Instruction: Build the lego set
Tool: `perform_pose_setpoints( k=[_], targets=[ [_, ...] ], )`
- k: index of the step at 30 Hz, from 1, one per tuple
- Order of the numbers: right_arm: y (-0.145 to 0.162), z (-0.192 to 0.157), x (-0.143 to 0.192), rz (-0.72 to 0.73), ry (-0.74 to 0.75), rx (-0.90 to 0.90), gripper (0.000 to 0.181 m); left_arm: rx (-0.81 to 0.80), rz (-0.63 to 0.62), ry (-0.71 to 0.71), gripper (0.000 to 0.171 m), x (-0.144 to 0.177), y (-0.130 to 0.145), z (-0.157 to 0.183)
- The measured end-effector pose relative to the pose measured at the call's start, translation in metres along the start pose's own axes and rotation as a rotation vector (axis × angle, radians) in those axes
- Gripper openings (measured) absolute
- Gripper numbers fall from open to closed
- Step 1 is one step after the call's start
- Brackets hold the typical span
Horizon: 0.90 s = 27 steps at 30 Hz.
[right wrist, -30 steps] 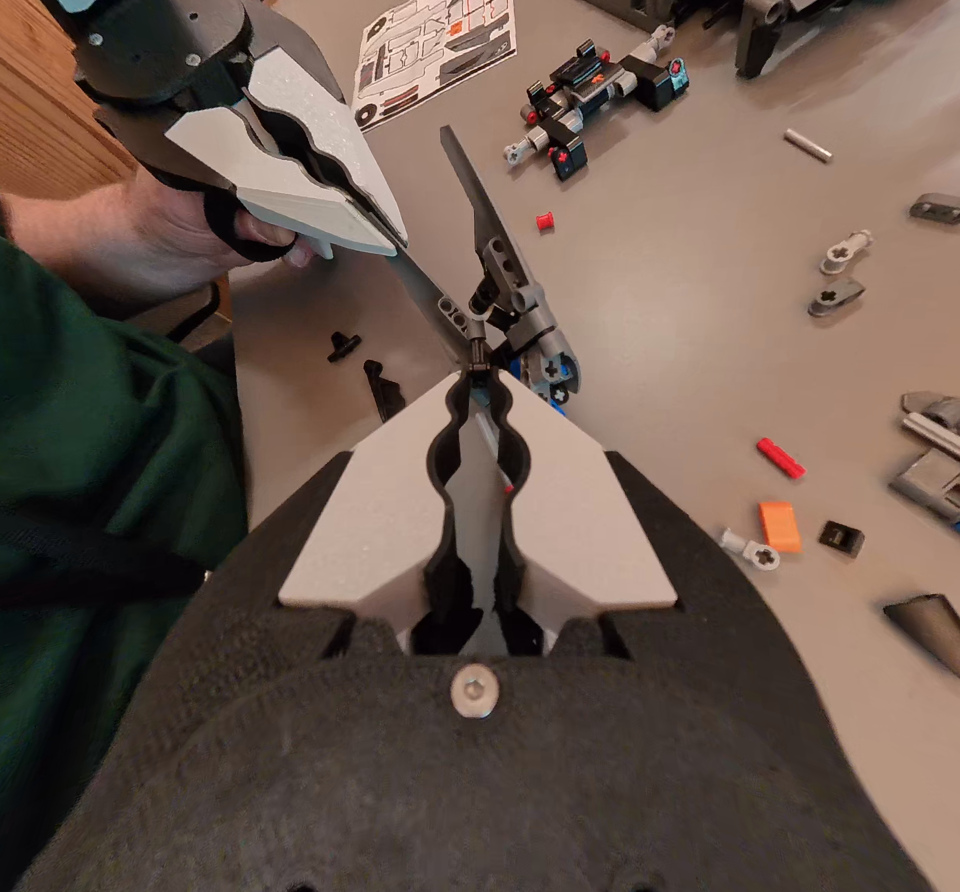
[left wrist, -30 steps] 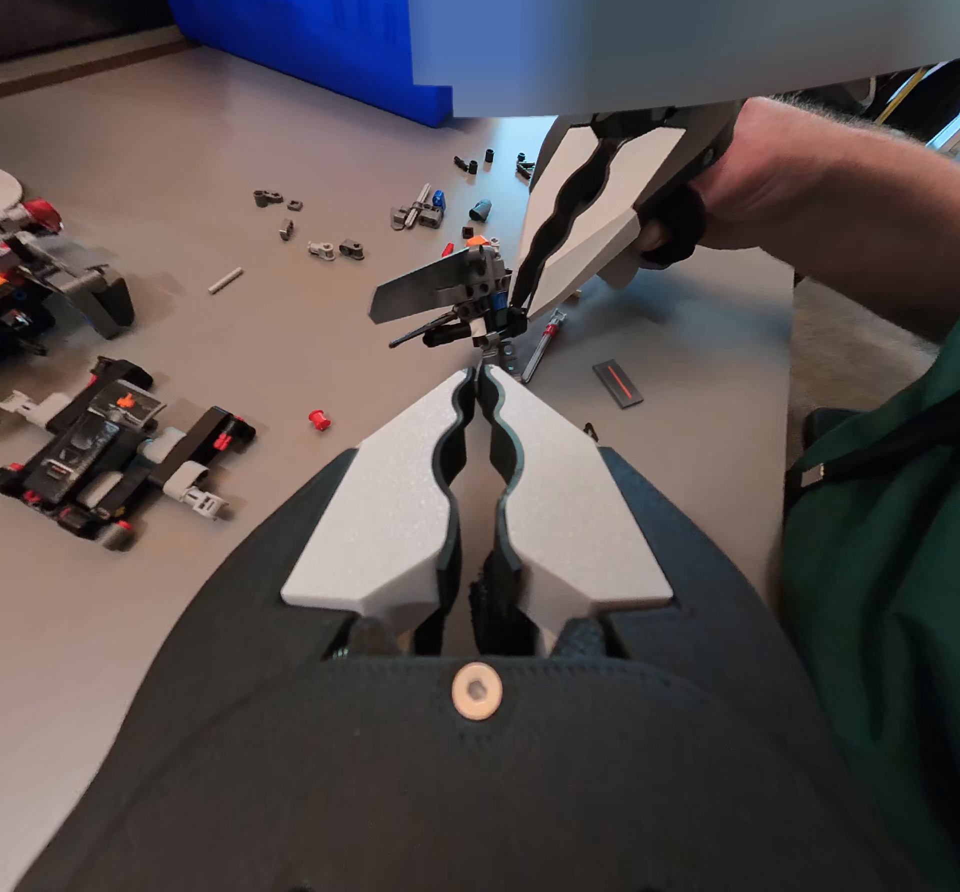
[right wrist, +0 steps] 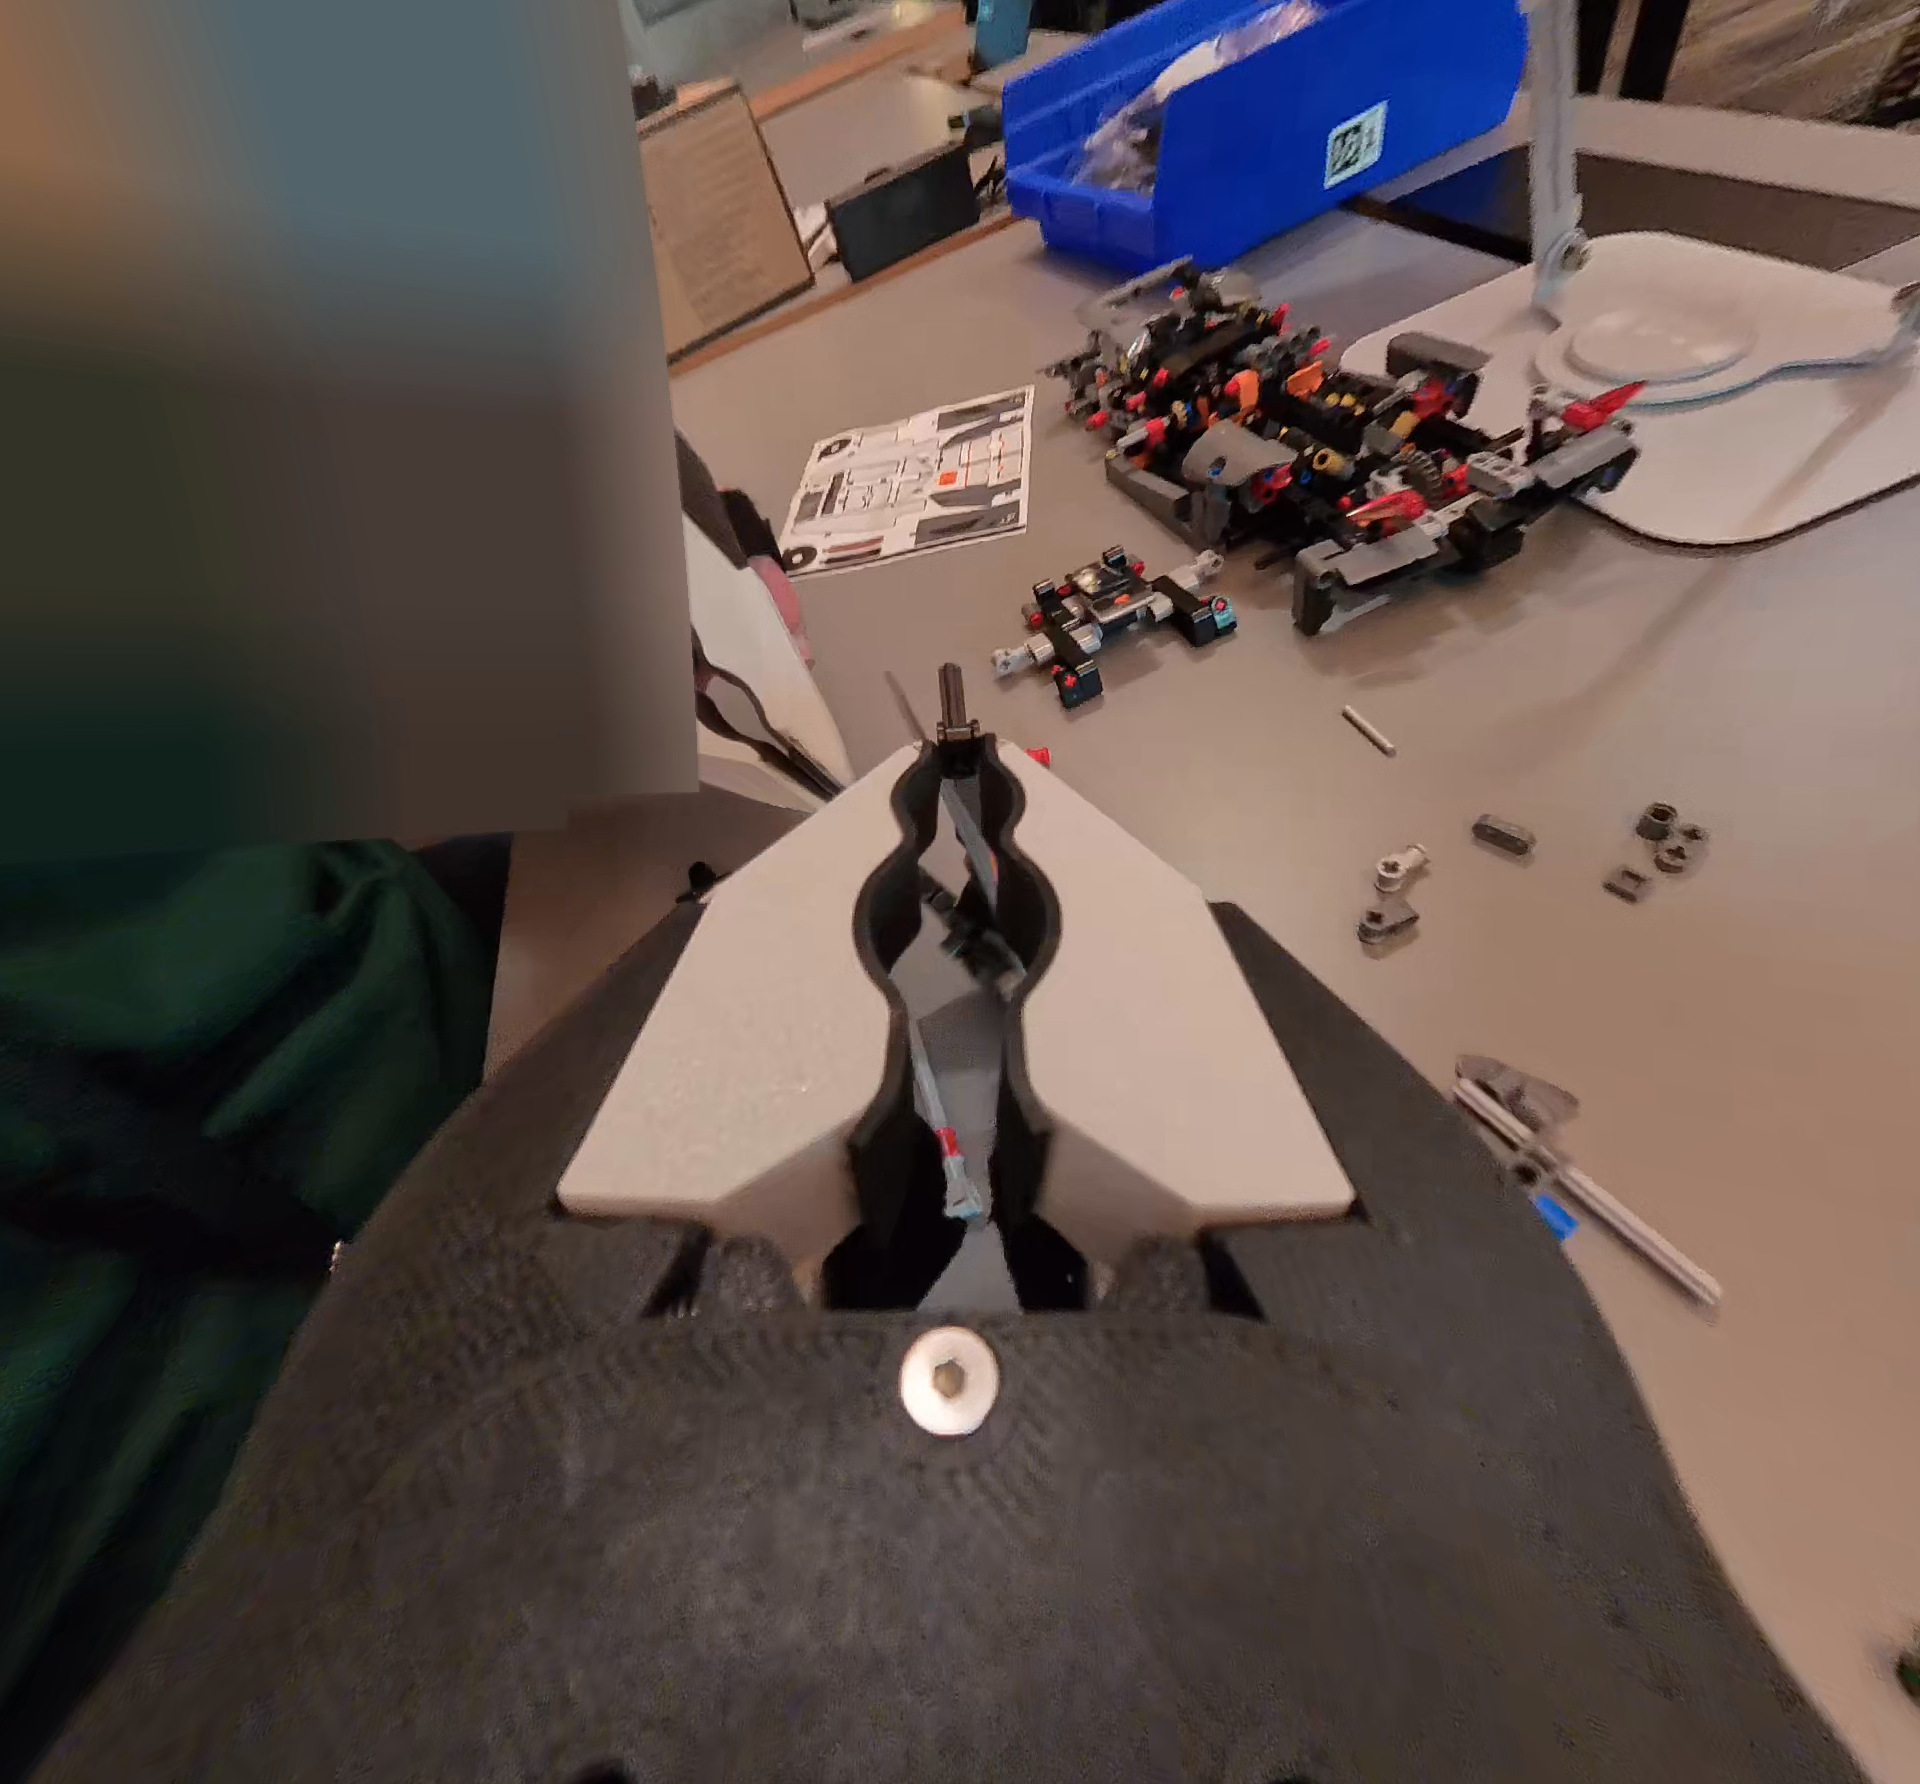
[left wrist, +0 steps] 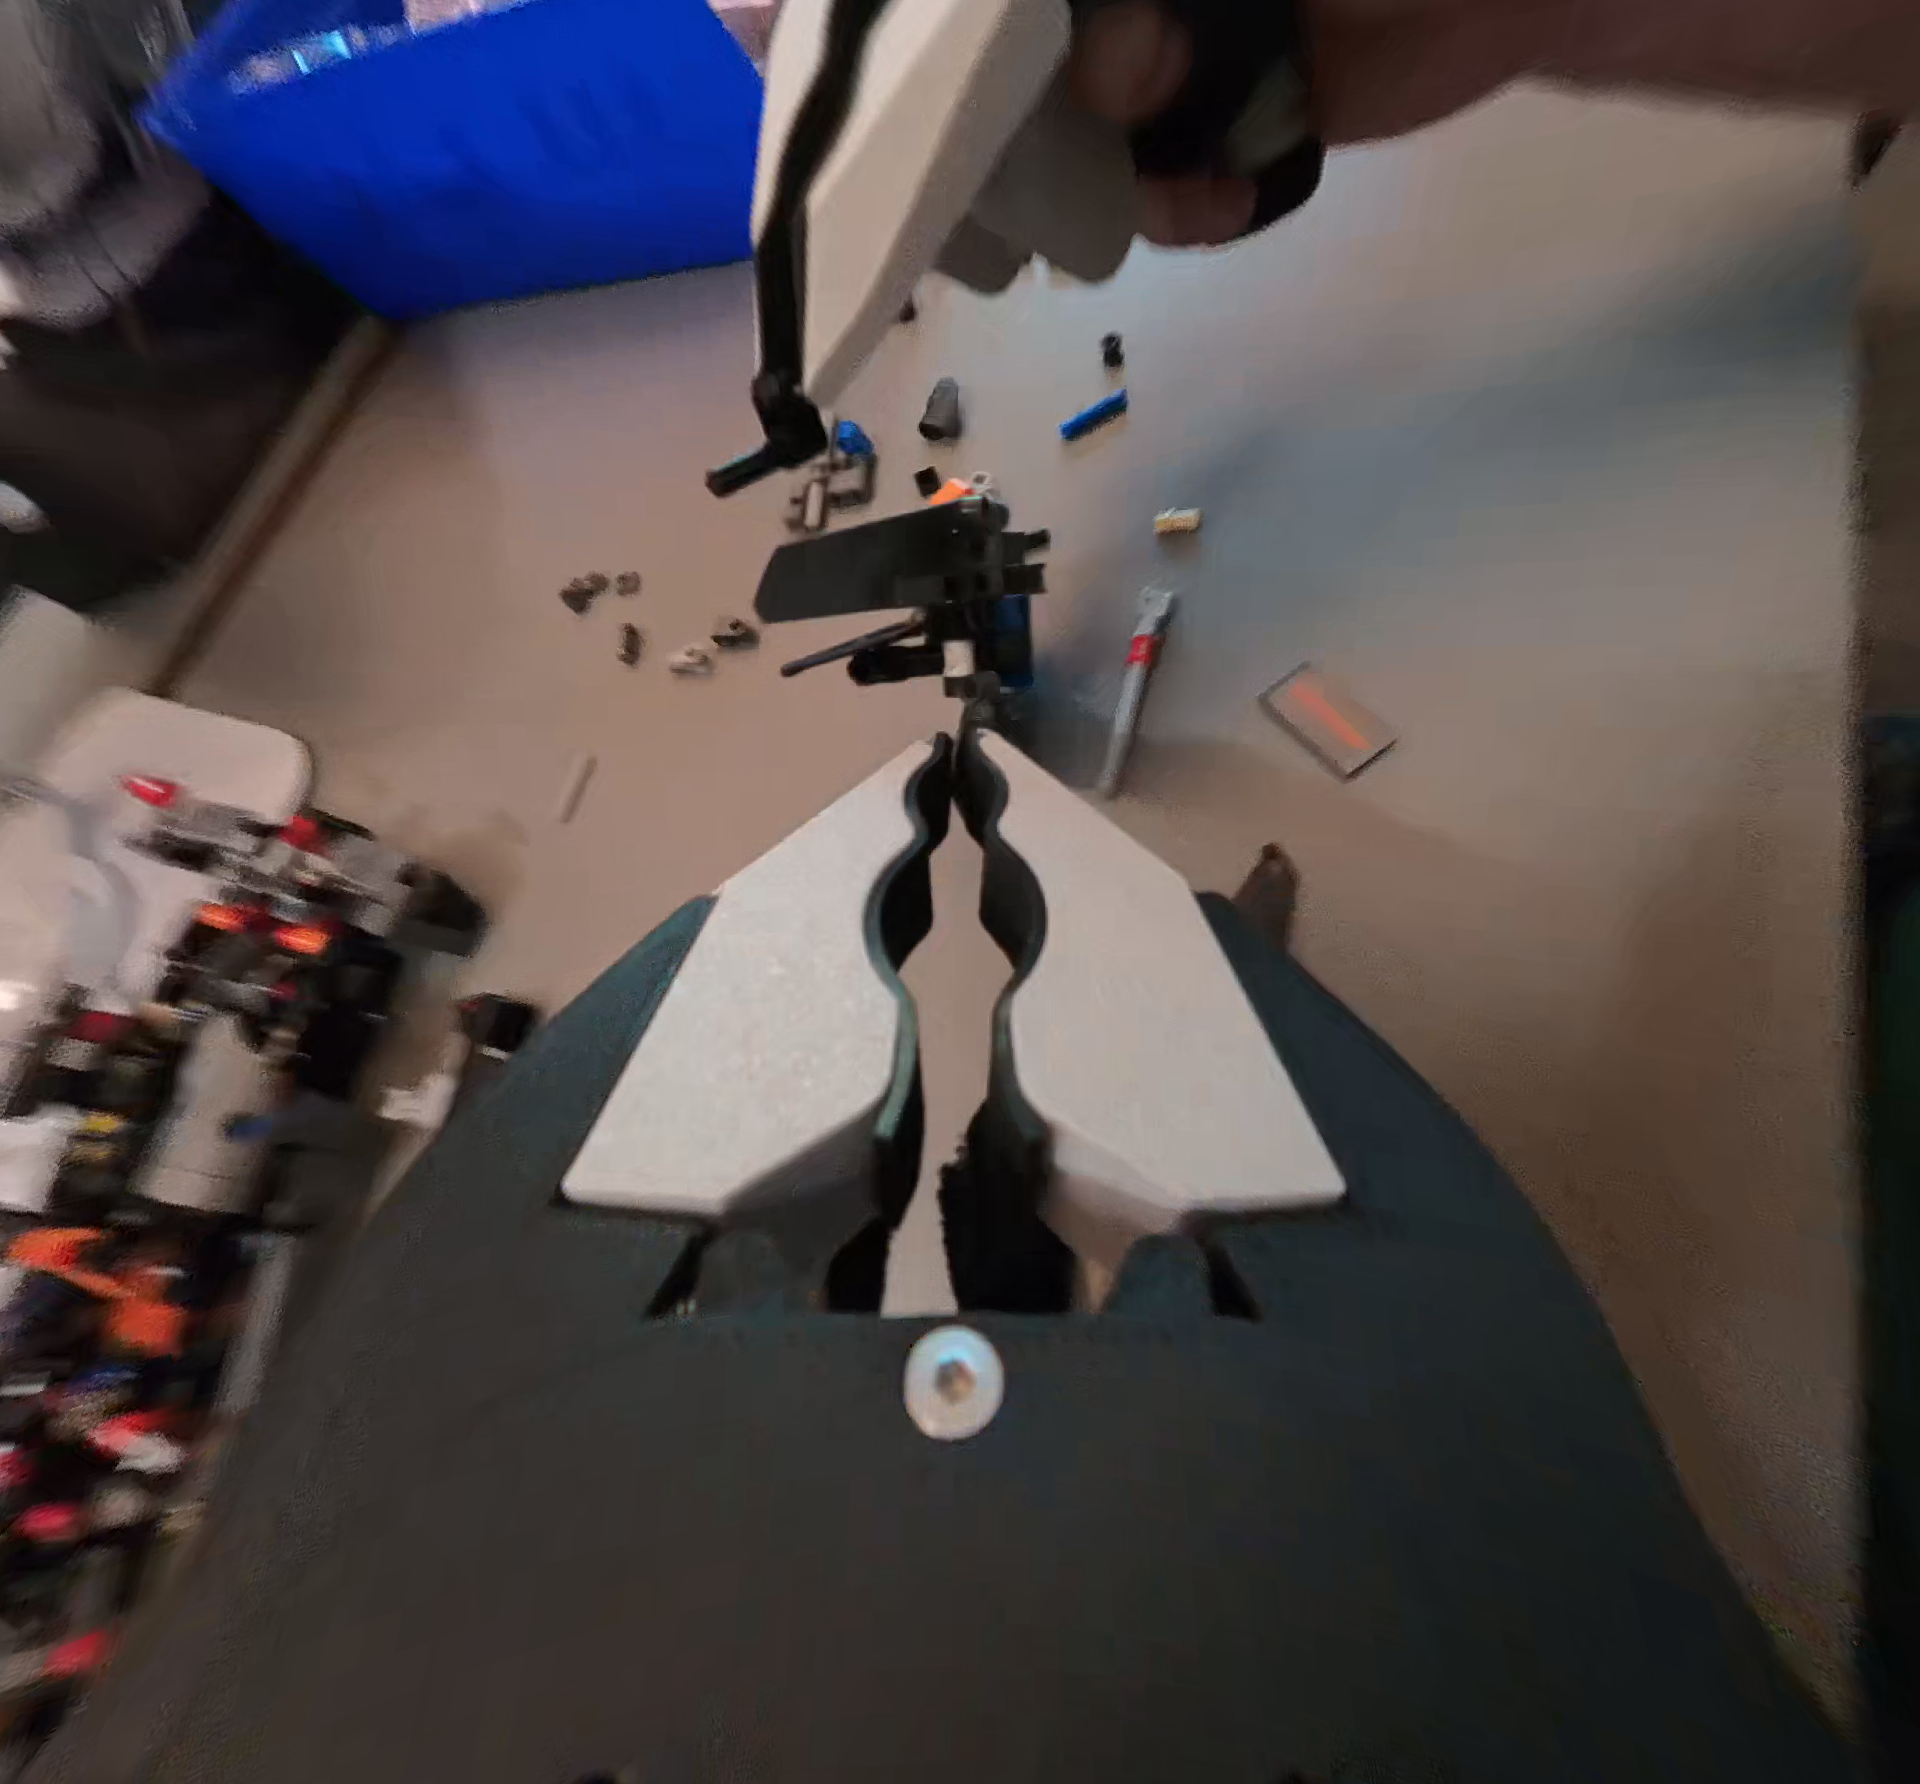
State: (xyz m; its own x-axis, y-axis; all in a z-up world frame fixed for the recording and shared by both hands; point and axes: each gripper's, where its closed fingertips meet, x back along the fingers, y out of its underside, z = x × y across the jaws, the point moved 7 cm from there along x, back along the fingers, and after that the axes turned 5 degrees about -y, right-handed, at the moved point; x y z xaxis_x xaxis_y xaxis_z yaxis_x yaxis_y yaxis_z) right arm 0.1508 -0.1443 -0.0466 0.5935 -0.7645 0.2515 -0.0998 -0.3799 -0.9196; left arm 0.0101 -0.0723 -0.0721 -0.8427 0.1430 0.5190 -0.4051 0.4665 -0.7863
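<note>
your left gripper [left wrist: 958,758] is pinched tight on a thin black stalk at the bottom of the small lego piece [left wrist: 914,591], and holds it up over the middle of the grey table [left wrist: 1507,508]. the piece has a flat dark blade sticking out to one side, black pins, and a bit of blue at the back.

your right gripper [right wrist: 951,758] is closed on a little black pin piece [right wrist: 951,711], which pokes out past its tips. in the left wrist view you see the same gripper up high, near the far edge, with the black pin piece [left wrist: 774,446] hanging from it, well apart from the small lego piece.

the small lego piece looks light and hard, but i think it can come apart easily. the bits only click together, and the long blade could bend off if you bump it. the stalk is thin and smooth, so it may turn in your grip. it is safer to hold the thick grey middle when you push the pin in, and to push slowly and straight.

the big lego car [right wrist: 1351,446] sits near the far edge, by the blue bin [right wrist: 1247,134].
</note>
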Motion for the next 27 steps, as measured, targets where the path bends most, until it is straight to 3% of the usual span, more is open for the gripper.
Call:
perform_pose_setpoints(
  k=[8,12,21,27],
  targets=[
    [0.018,-0.005,0.034,0.038,0.057,-0.055,0.005,-0.537,0.01,-0.09,0.0,-0.004,0.001,0.036],
    [0.029,-0.01,0.034,0.021,0.049,-0.085,0.005,-0.685,0.038,-0.074,0.0,-0.006,-0.002,0.051],
    [0.049,-0.022,0.042,0.024,0.033,-0.16,0.005,-0.79,0.067,-0.036,0.001,-0.013,-0.003,0.064],
    [0.051,-0.049,0.052,0.058,-0.109,-0.105,0.005,-0.789,0.073,-0.025,0.001,-0.013,-0.004,0.065]
  ],
)
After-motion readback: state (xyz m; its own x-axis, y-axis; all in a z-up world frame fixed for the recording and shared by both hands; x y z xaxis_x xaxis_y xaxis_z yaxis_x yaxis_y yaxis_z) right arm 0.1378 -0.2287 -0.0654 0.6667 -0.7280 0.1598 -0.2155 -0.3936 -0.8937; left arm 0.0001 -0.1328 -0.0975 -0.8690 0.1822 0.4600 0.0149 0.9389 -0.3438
